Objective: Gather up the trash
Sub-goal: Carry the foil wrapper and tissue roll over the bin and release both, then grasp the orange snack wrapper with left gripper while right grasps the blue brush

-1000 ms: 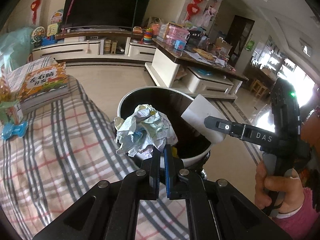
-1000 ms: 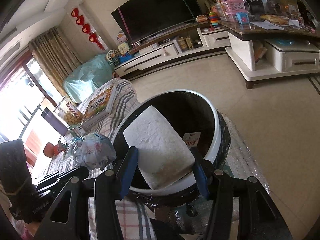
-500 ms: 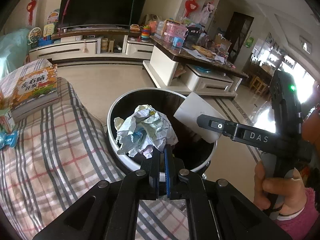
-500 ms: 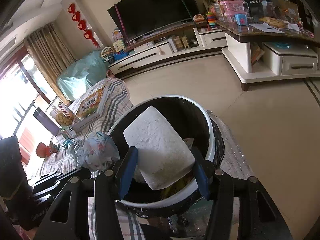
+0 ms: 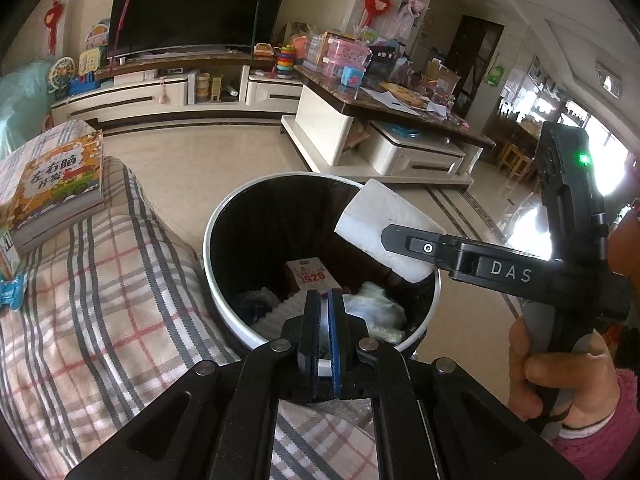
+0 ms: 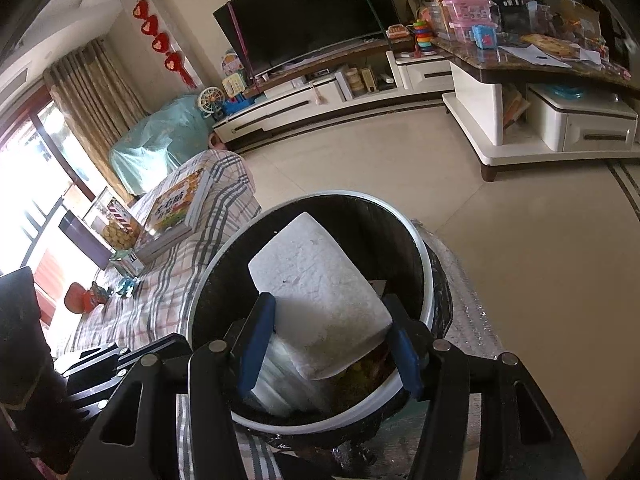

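The right hand-held gripper clamps one white foam block between its fingers, held over the open mouth of the one black, white-rimmed bin. The block's long axis runs forward along the fingers, its far end tilted upward. The left hand-held gripper hangs over the bin's near rim, jaws nearly together and holding nothing. Inside lie a crumpled bag and a tag; the deeper contents are hard to make out. One book rests on the checked surface.

Daylit, fairly bright. Blown-out glare from window at left edge of right wrist view, and from window at right of left wrist view. Bin interior dark, shadowed. Strong fisheye bend and black vignette at corners. Focus sharp throughout; no motion blur.
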Motion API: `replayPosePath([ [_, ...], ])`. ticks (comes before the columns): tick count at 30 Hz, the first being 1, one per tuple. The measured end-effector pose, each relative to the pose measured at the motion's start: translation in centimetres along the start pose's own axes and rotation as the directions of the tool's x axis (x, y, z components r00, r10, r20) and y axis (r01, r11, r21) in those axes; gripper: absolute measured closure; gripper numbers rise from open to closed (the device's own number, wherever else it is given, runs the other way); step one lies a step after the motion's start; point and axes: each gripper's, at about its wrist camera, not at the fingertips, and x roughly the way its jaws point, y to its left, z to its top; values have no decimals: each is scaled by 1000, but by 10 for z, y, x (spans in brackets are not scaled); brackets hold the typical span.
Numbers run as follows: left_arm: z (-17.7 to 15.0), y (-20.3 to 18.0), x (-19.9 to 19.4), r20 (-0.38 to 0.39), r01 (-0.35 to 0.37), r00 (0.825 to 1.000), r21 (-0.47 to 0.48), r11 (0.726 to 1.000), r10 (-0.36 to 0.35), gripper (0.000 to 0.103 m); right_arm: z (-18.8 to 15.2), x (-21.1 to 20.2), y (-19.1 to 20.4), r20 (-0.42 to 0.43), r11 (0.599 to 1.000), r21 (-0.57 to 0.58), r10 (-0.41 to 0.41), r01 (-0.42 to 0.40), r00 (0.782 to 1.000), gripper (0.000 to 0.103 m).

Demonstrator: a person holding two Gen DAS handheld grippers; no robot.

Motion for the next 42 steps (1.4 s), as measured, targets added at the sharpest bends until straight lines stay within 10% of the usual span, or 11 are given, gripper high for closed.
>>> replayPosePath([
  [22,-83,69,-88,50,-131,988,-254,958,148,40,-19,-14,50,22,995,-13,98,-97,995,19],
  [42,-160,121,-196,62,-297,931,-446,845,360,31,-68,24,165,-98,942,-202,251,-267,963,13],
])
